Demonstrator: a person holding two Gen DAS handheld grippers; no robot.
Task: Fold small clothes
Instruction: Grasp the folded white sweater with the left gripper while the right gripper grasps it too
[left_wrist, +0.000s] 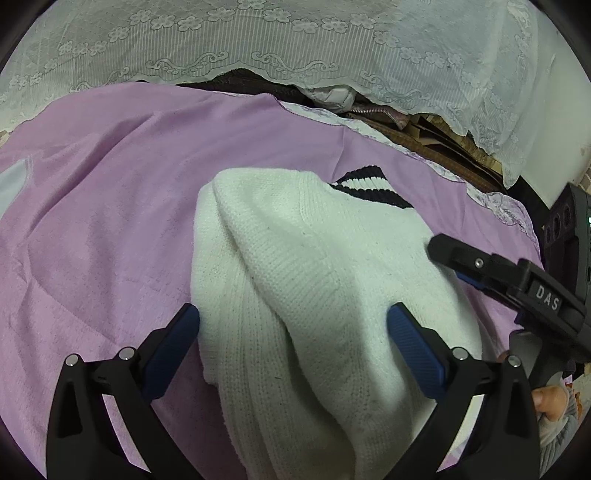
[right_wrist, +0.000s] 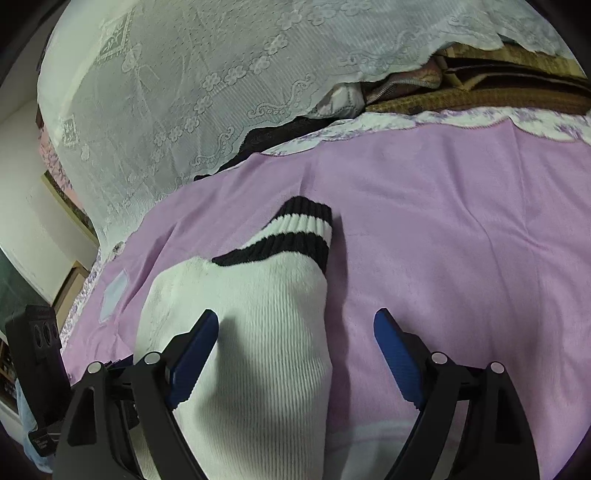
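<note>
A small white knit sweater (left_wrist: 295, 266) with a black-and-white striped band (left_wrist: 369, 186) lies bunched on a pink blanket (left_wrist: 110, 206). My left gripper (left_wrist: 293, 319) is open, its blue pads on either side of the sweater's near part. My right gripper (left_wrist: 443, 247) reaches in from the right at the sweater's edge. In the right wrist view the right gripper (right_wrist: 295, 328) is open; the sweater (right_wrist: 258, 325) with its striped cuff (right_wrist: 295, 229) lies by the left finger and the pink blanket (right_wrist: 461, 229) under the right finger.
A white lace cover (left_wrist: 295, 40) hangs over stacked things at the back, also in the right wrist view (right_wrist: 184, 92). Brown woven bedding (right_wrist: 498, 92) lies behind the blanket's floral edge. The left gripper's body (right_wrist: 37, 350) stands at the left. A pale patch (right_wrist: 114, 291) lies on the blanket.
</note>
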